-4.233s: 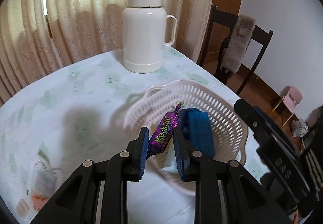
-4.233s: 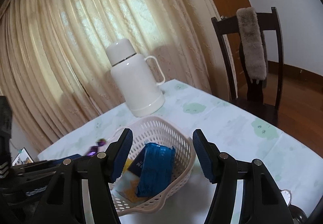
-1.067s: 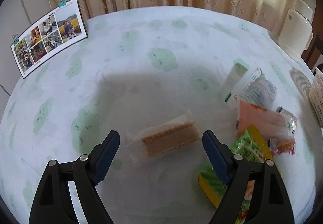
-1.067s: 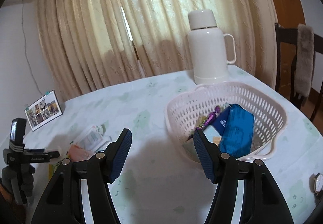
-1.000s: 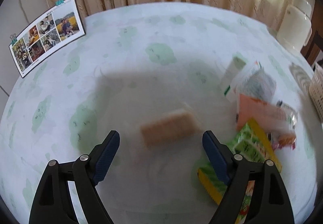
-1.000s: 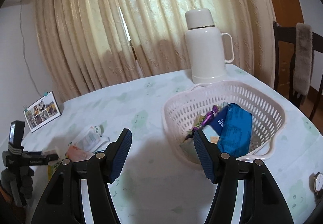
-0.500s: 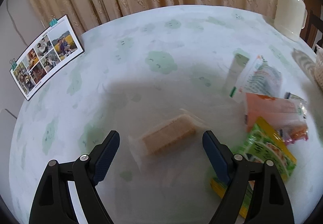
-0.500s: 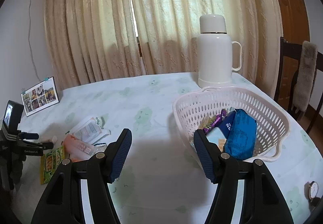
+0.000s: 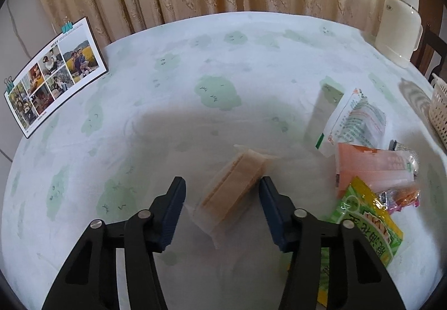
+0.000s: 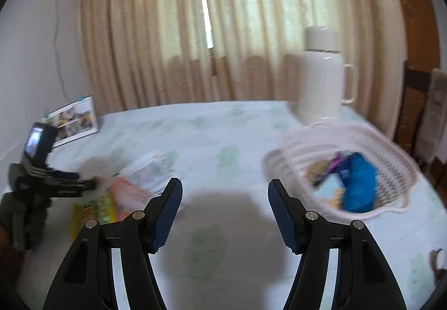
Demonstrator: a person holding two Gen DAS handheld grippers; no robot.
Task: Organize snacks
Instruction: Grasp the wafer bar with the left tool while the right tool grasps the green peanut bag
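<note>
Blurring basket (image 10: 396, 170), left tool (image 9: 222, 192) closing around wafer pack (image 9: 233, 188)

- beige pleated curtains (image 10: 223, 39) backlit by window
- white wall (image 10: 36, 39) at left
- wooden door (image 10: 413, 30) at right
- dark chair (image 10: 419, 103) behind table (image 9: 251, 53) with green-patterned cloth

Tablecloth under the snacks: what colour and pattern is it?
The tablecloth is white with pale green bush-like patches, clearest in the left wrist view.
</note>
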